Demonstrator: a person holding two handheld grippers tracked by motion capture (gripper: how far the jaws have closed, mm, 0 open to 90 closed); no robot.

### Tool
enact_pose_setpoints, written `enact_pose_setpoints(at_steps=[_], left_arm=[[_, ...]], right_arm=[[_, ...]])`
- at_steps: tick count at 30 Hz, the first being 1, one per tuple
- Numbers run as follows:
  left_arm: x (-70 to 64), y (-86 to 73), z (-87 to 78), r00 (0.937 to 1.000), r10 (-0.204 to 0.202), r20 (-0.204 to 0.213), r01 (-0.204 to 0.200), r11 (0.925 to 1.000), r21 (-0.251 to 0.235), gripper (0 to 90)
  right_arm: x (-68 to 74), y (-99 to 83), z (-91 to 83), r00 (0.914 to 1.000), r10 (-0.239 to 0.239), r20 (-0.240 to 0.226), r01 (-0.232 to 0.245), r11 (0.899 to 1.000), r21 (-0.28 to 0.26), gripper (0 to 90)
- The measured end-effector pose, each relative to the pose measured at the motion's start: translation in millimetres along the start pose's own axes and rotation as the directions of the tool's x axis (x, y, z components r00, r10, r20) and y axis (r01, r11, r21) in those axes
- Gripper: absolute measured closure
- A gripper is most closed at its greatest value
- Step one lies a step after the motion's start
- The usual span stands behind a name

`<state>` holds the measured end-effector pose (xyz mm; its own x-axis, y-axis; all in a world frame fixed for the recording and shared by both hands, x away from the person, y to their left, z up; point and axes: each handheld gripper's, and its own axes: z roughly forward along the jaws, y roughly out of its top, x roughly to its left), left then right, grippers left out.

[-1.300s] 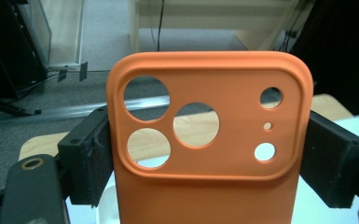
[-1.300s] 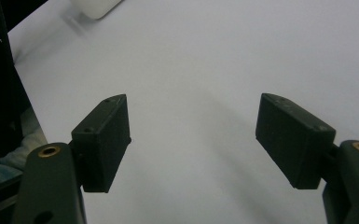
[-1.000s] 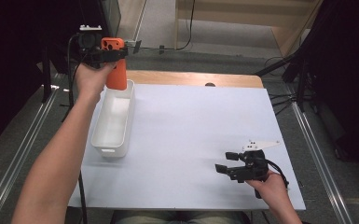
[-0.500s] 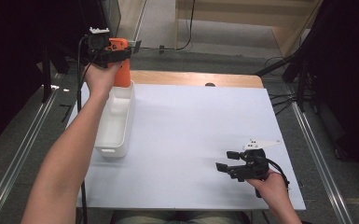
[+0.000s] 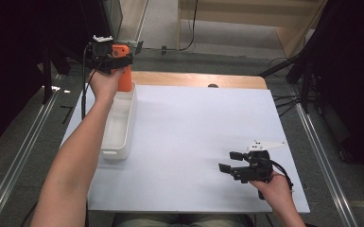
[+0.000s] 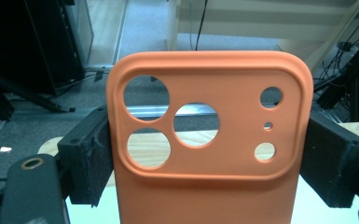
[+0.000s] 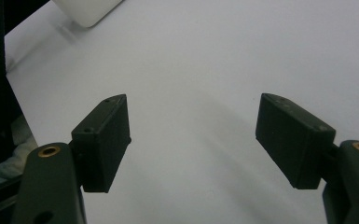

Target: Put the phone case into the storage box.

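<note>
Work surface: a white table (image 5: 194, 142) with a strip of bare wood along its far edge, set in a dim room with black stands to either side, grey floor with metal rails, and cables trailing behind. Taking the white tray (image 5: 118, 125) as landmark, and reading left to right: the left gripper (image 5: 116, 59) is raised just beyond the tray's far end, jaws closed on an orange phone case (image 6: 210, 140), pads pressing its two long edges beside the camera cut-outs. The case stands upright, clear of the tray and table. Judged light, thin-walled and somewhat flexible, with a matte surface that should not slip; an edge grip is sound, though hard squeezing may bow it. A hold lower on the solid back would be firmer than at the perforated end. The tray appears empty. Well to the right of the tray, near the table's front corner, the right gripper (image 5: 234, 163) rests low over bare table, jaws spread wide, holding nothing.
</note>
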<state>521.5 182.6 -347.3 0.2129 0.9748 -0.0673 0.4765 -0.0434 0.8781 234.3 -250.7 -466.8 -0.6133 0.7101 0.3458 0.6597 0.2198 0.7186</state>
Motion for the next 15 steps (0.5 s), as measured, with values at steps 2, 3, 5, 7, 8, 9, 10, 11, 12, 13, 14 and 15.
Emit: enact_pose_setpoints(at_steps=[2, 3, 5, 7, 8, 9, 10, 11, 12, 13, 14, 15], left_arm=[[2.7, -4.0, 1.8, 0.9999, -0.006, -0.009, 0.006, 0.9999, -0.008, 15.3], [4.0, -6.2, 3.0, 0.9998, -0.012, -0.012, 0.012, 0.9999, -0.010, 15.3], [7.6, -12.8, 7.0, 0.9996, -0.028, -0.002, 0.028, 0.9996, 0.001, 15.2], [8.3, -14.9, 7.7, 0.9997, -0.024, 0.001, 0.024, 0.9997, 0.000, 15.3], [8.4, -17.6, 8.9, 0.9999, -0.016, -0.005, 0.016, 0.9999, -0.006, 15.3], [8.5, -19.4, 10.1, 0.9999, -0.013, -0.007, 0.013, 0.9998, -0.011, 15.3], [9.3, -21.3, 11.4, 0.9999, -0.009, -0.009, 0.009, 0.9999, -0.005, 15.2], [10.5, -23.8, 13.0, 0.9999, -0.011, -0.008, 0.011, 0.9999, 0.001, 15.2], [10.8, -25.2, 13.9, 0.9999, -0.016, -0.007, 0.016, 0.9999, 0.001, 15.2], [11.1, -29.5, 16.2, 0.9999, -0.009, -0.012, 0.009, 1.0000, 0.004, 15.2], [11.1, -29.5, 16.2, 0.9999, -0.009, -0.012, 0.009, 1.0000, 0.004, 15.2], [10.9, -31.2, 17.2, 0.9999, -0.003, -0.015, 0.003, 1.0000, 0.010, 15.2]], right_arm=[[1.6, 0.1, 1.1, 1.0000, -0.001, -0.001, 0.001, 1.000, 0.003, 25.1], [1.7, 0.3, 1.1, 1.0000, -0.005, -0.001, 0.005, 1.000, 0.005, 25.1], [2.7, 0.7, 0.4, 0.9999, -0.011, -0.004, 0.011, 1.000, -0.001, 25.1], [2.9, 0.6, 0.2, 0.9999, -0.012, -0.003, 0.012, 1.000, -0.004, 25.1], [2.8, 0.7, 0.2, 0.9999, -0.012, -0.002, 0.012, 1.000, -0.001, 25.1], [2.2, 0.7, 0.5, 0.9999, -0.012, -0.003, 0.012, 1.000, 0.000, 25.1], [2.3, 0.6, 1.0, 0.9999, -0.011, -0.002, 0.011, 1.000, -0.001, 25.1], [2.5, 0.7, 1.1, 1.0000, -0.007, -0.002, 0.007, 1.000, 0.000, 25.1], [2.1, 0.9, 1.2, 1.0000, -0.009, -0.005, 0.009, 1.000, -0.002, 25.1], [2.4, 1.2, 1.3, 0.9999, -0.008, -0.006, 0.008, 1.000, -0.004, 25.1], [2.4, 1.2, 1.3, 0.9999, -0.008, -0.006, 0.008, 1.000, -0.004, 25.1], [2.4, 1.3, 1.7, 0.9999, -0.011, -0.005, 0.011, 1.000, -0.007, 25.1]])
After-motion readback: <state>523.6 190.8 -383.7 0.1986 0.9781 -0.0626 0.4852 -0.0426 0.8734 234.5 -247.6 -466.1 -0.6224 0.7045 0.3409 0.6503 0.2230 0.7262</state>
